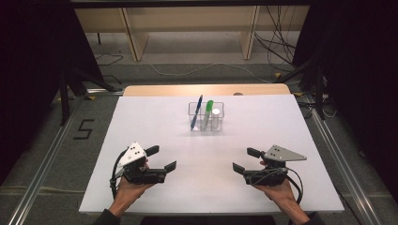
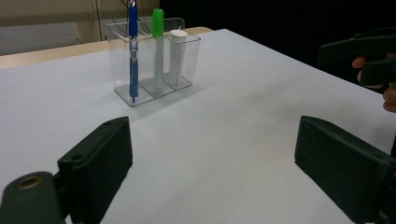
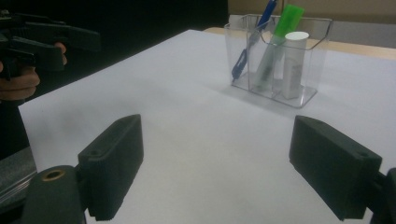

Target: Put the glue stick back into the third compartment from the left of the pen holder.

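Both my grippers sit low in the high view, left gripper [image 1: 161, 158] at lower left, right gripper [image 1: 246, 159] at lower right, each with jaws spread wide and nothing between them, resting near the front edge of the white table [image 1: 155, 122]. In each gripper view my own matte black jaw blocks rise from the bottom corners, bare tabletop between. The surface reads smooth, flat and faintly glossy. Farther up, centre of the high view and well apart from both grippers, stands the clear holder [image 1: 206, 125]: hard transparent plastic, boxy, three compartments in a row. In the left gripper view it sits upper left, holding a slim blue pen [image 2: 133, 51] leaning in one end compartment, a green-capped marker [image 2: 158, 46] in the middle, and a blunt white cylinder [image 2: 176, 56] at the other end. I judge this the starting step, no reach begun. Next move calls for a long forward approach and a narrow pinch from above on one upright item.
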The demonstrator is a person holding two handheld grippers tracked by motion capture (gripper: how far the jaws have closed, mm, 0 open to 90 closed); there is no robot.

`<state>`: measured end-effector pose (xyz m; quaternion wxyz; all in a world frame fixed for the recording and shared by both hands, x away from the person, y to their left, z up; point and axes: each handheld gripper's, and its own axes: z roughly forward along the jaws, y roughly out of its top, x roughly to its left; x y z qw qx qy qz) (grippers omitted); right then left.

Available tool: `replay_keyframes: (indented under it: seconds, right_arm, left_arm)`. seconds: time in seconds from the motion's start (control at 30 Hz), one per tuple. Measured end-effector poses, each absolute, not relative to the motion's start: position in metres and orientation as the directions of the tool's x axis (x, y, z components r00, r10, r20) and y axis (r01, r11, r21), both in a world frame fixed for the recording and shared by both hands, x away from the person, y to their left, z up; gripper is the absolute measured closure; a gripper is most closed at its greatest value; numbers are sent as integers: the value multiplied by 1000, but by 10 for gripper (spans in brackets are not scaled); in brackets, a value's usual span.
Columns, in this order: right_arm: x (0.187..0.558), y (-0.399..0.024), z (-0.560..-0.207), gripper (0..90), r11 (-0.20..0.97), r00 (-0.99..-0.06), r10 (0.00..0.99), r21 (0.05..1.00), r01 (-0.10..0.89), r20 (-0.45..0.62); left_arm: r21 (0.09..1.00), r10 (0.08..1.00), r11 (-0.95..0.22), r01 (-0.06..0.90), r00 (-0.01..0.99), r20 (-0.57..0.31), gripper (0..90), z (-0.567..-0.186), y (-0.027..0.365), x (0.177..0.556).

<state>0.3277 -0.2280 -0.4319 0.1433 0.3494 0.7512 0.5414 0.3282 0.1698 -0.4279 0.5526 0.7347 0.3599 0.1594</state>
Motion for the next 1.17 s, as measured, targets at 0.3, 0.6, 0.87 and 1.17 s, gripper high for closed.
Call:
replay_keyframes:
  seconds: [0.3, 0.6, 0.87, 1.17]
  right_arm:
    - [321, -235, -436, 186, 171, -707, 690, 915, 366, 154]
    - [319, -238, -438, 186, 167, -702, 695, 915, 367, 155]
    - [320, -238, -437, 186, 166, -701, 697, 917, 362, 151]
    - [320, -237, -437, 184, 169, -701, 699, 919, 357, 144]
  left_arm:
    - [925, 697, -134, 356, 698, -168, 108, -428, 169, 328]
    - [922, 688, -145, 360, 706, -167, 108, -429, 168, 328]
    - [921, 687, -144, 361, 706, -170, 108, -429, 168, 328]
    - [920, 687, -144, 363, 707, -172, 108, -429, 168, 328]
